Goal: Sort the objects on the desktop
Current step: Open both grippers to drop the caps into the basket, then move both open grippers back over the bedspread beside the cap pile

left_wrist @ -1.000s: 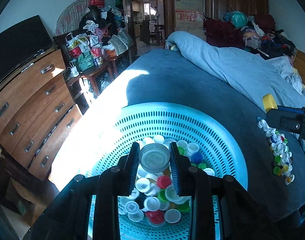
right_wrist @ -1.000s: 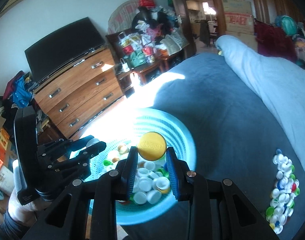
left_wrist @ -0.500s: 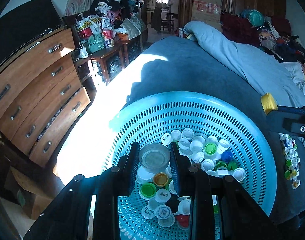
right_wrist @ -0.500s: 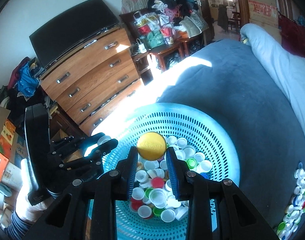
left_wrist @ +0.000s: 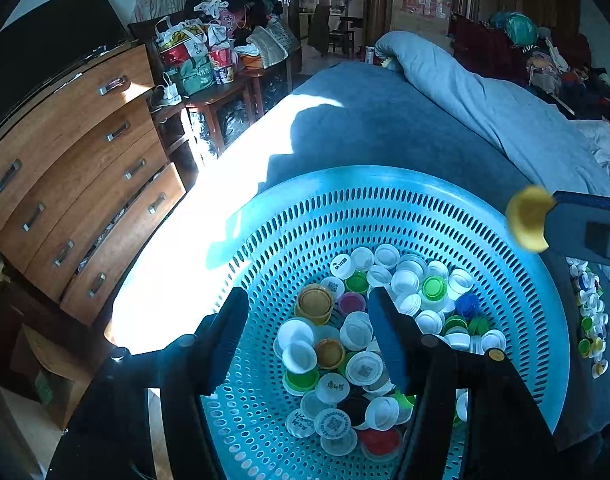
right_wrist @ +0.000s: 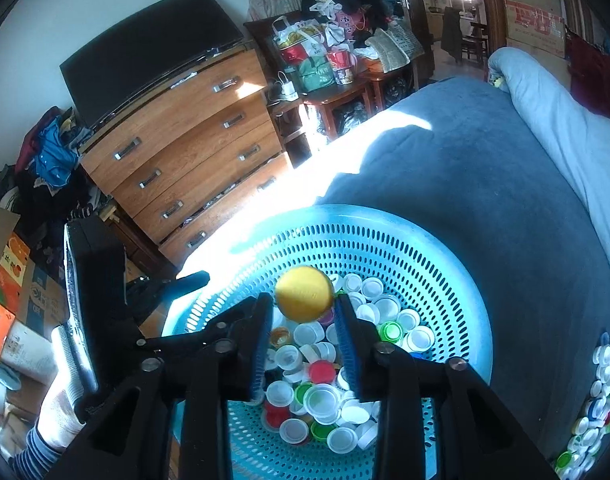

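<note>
A round turquoise perforated basket [left_wrist: 385, 178] [right_wrist: 385, 216] sits on the blue-grey bed and holds several bottle caps [left_wrist: 357, 344] [right_wrist: 321, 384] in white, green, red and blue. My left gripper [left_wrist: 307, 304] hangs over the caps; its jaws are opening and nothing is between them. In the right wrist view its black body [right_wrist: 101, 300] stands at the basket's left rim. My right gripper [right_wrist: 303, 304] is above the basket with its jaws opening. A blurred yellow cap [right_wrist: 304, 294] [left_wrist: 529, 218] sits loose at its fingertips, and the pads stand apart from it.
A second heap of loose caps [left_wrist: 591, 316] [right_wrist: 597, 400] lies on the bed right of the basket. A wooden chest of drawers [left_wrist: 77, 184] [right_wrist: 193, 148] with a dark screen stands left of the bed. A light blue quilt [left_wrist: 485, 96] lies at the back. A gloved hand [right_wrist: 61, 412] holds the left gripper.
Both grippers came in over the basket, then opened. The grey lid left the left jaws and lies among the caps. The yellow cap is coming free of the right jaws.
</note>
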A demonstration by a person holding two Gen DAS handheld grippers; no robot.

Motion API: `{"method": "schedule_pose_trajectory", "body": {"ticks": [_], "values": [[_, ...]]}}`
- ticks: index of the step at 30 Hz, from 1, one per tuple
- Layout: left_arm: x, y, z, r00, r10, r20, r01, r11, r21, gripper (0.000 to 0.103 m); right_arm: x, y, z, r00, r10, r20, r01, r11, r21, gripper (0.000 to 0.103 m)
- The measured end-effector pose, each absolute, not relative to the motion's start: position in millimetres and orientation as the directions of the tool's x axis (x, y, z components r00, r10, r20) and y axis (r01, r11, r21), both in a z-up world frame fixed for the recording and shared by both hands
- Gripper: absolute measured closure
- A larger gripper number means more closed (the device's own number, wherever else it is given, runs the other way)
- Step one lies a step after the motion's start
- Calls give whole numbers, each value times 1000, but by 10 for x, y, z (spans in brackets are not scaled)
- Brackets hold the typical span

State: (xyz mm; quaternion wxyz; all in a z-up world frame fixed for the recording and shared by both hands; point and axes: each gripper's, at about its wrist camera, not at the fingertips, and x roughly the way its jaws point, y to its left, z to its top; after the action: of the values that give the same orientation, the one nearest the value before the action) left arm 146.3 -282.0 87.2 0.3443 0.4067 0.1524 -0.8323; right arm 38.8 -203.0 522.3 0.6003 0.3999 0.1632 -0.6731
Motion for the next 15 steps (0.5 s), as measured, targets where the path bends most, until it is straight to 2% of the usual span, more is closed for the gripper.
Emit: {"method": "schedule_pose_trajectory", "body": {"ticks": [2,5,9,10,15], "values": [[1481,-2816,879,-430,-456,-779,700,-713,31,43,404,-1994,5250,23,-687,-726,942,-229,247,40],[1486,-2794,924,-427,-468,-774,707,-706,37,39,398,-1887,5312,5,-705,-710,942,-234,239,36],[1425,-2562,1101,-455,-491,-743,697,-716,46,36,341,-1522,5478,-72,-755,-652,943,-264,201,11],[1402,-2418,1184,-484,-497,-720,682,-730,45,33,305,-1322,5512,-101,-771,-628,942,-278,190,9],[1139,-1466,1545,-648,-451,-614,536,-843,54,3,18,-151,5502,-308,-796,-521,883,-443,155,5]]}}
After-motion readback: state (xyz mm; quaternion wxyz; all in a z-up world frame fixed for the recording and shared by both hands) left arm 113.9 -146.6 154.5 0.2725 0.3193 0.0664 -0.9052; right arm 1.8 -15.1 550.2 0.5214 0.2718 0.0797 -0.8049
